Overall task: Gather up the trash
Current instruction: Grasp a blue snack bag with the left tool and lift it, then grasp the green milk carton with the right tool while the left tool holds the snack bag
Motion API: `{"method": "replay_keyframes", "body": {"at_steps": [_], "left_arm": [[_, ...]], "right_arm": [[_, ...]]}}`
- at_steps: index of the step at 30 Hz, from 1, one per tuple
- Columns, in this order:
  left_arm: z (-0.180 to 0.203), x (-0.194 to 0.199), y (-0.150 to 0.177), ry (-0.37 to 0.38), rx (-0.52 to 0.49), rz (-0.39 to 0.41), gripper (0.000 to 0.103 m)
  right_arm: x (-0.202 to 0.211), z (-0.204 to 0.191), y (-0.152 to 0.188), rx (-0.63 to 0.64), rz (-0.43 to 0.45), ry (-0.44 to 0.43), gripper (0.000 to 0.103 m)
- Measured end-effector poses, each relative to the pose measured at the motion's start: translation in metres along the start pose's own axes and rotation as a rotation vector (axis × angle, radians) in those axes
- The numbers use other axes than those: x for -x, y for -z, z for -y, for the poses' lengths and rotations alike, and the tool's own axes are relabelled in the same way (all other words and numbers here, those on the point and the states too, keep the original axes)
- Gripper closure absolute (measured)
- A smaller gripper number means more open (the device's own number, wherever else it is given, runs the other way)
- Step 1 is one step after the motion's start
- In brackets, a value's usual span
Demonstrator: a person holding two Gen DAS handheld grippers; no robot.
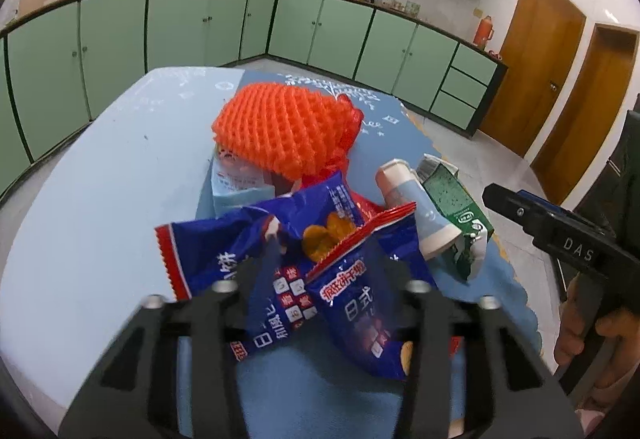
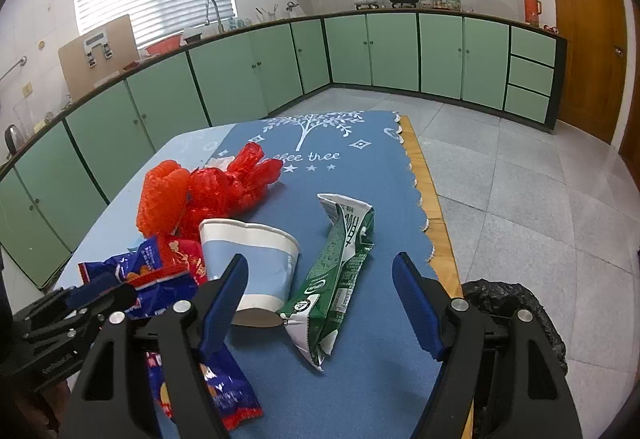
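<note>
Left fingers (image 1: 276,239) pinching blue snack bag (image 1: 340,295), right fingers (image 2: 416,295) wide, empty.

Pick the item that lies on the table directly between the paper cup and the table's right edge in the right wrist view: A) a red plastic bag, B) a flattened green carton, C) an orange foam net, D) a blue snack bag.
B: the flattened green carton lies just right of the tipped paper cup on the blue table mat, while the other trash sits to the cup's left.
</note>
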State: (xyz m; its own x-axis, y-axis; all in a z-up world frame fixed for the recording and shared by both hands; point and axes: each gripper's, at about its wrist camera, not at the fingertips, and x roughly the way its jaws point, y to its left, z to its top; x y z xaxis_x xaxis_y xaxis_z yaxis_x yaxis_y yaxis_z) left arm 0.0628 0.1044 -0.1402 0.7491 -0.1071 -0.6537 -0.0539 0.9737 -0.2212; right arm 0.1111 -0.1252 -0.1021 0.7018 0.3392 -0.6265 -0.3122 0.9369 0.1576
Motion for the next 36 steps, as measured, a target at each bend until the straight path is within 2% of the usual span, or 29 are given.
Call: {"method": "replay_keyframes", "body": {"at_steps": [1, 2, 6, 9, 18, 22, 27, 29, 31, 36], "left_arm": [[0.001, -0.001, 0.000, 0.002, -0.004, -0.005, 0.086], [0.002, -0.002, 0.001, 0.003, -0.009, -0.009, 0.092], [0.010, 0.005, -0.001, 0.007, -0.046, 0.027, 0.103], [0.012, 0.015, -0.005, -0.004, -0.048, 0.075, 0.103], [-0.015, 0.059, -0.032, -0.104, 0.052, 0.236, 0.103], [-0.016, 0.073, -0.045, -0.137, 0.045, 0.292, 0.103], [-0.003, 0.062, -0.043, -0.156, 0.001, 0.265, 0.103], [0.001, 0.053, -0.038, -0.167, -0.011, 0.238, 0.103], [0.001, 0.048, -0.032, -0.176, -0.019, 0.219, 0.103], [-0.006, 0.046, -0.024, -0.201, -0.020, 0.200, 0.103]], "right_arm": [[0.000, 0.000, 0.000, 0.001, 0.000, 0.001, 0.030], [0.000, 0.000, 0.000, 0.001, 0.000, 0.001, 0.030], [0.000, 0.000, 0.001, -0.004, 0.002, 0.001, 0.030], [0.002, 0.000, 0.000, -0.002, 0.007, 0.000, 0.030], [0.004, 0.000, -0.001, -0.002, 0.015, -0.004, 0.030], [0.006, -0.010, -0.007, 0.017, 0.031, -0.033, 0.030], [-0.001, -0.028, -0.010, 0.046, 0.022, -0.080, 0.030], [-0.006, -0.035, -0.010, 0.060, 0.016, -0.097, 0.033], [-0.012, -0.040, -0.008, 0.065, -0.003, -0.111, 0.040], [-0.019, -0.040, -0.005, 0.060, -0.030, -0.102, 0.044]]}}
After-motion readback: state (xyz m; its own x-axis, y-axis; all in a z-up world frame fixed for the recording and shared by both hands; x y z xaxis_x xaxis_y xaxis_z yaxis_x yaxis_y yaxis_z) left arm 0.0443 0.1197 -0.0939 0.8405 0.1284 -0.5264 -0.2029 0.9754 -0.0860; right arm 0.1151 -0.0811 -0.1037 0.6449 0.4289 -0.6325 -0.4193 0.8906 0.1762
